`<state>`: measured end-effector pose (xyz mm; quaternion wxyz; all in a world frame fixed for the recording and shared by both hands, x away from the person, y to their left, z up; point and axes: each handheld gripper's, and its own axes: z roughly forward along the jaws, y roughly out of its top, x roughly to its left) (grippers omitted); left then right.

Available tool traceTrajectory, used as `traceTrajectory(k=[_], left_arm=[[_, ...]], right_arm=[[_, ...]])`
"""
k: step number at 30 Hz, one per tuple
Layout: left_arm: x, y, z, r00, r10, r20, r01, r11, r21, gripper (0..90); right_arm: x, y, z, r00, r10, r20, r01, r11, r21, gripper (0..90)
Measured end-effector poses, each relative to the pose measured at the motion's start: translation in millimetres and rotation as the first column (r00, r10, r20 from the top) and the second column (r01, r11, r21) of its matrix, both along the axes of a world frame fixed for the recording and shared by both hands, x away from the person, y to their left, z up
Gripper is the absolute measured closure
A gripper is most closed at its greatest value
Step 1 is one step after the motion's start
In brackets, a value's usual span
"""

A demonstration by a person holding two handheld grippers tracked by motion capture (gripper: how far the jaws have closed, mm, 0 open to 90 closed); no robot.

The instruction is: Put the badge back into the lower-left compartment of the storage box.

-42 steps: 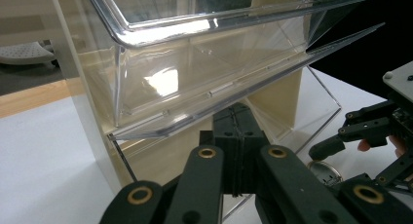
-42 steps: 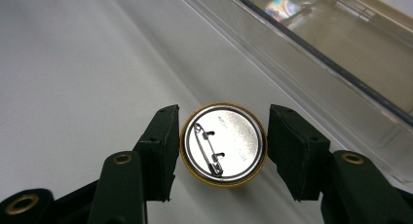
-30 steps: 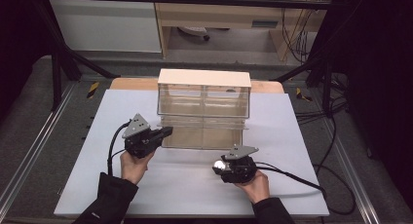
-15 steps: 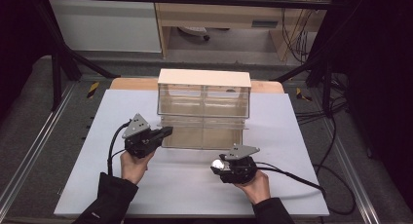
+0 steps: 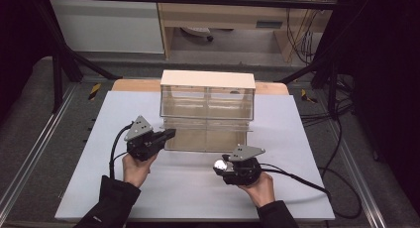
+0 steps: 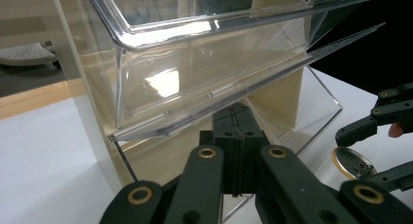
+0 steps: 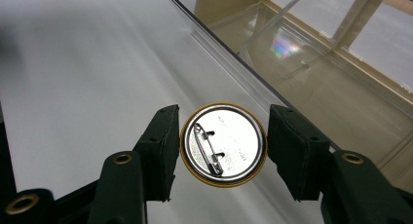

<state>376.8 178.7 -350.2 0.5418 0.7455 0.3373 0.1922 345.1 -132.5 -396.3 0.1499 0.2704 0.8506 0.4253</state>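
While nothing moved since prev frame: L gripper (image 6: 234,151) jaws together under drawer (image 6: 204,83); R gripper (image 7: 221,146) clamps badge (image 7: 224,145).

Silver badge (image 7: 223,145), gold rim.
Clear bin (image 5: 207,120) with cream frame, black jaws, white table (image 5: 99,139).

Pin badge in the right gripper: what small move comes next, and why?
Probably ease the right gripper forward, carrying the pin badge toward the open lower drawer of the clear cabinet. The jaws pinch the badge edge to edge, pin side up, just short of the drawer's front lip. The left gripper, jaws shut, sits under the tilted clear flap, apparently holding it up.
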Motion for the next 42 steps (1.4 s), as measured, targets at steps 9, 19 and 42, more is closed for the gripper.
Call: traceTrajectory(k=[9, 19, 42], left_arm=[[0.0, 0.2, 0.1, 1.0000, -0.001, 0.000, 0.001, 1.0000, 0.002, 89.5], [0.1, -0.1, 0.1, 1.0000, 0.001, 0.002, -0.001, 1.0000, 0.001, 89.5], [-0.7, 0.2, 1.5, 1.0000, 0.002, 0.005, -0.002, 1.0000, 0.003, 89.5]], right_arm=[[1.0, 5.7, 9.3, 0.9998, 0.012, 0.017, -0.013, 1.000, 0.018, 46.8], [1.4, 11.9, 16.5, 0.9994, 0.014, 0.031, -0.015, 0.999, 0.034, 46.8], [12.4, 42.1, 22.8, 0.9985, 0.012, 0.053, -0.016, 0.997, 0.074, 46.8]])
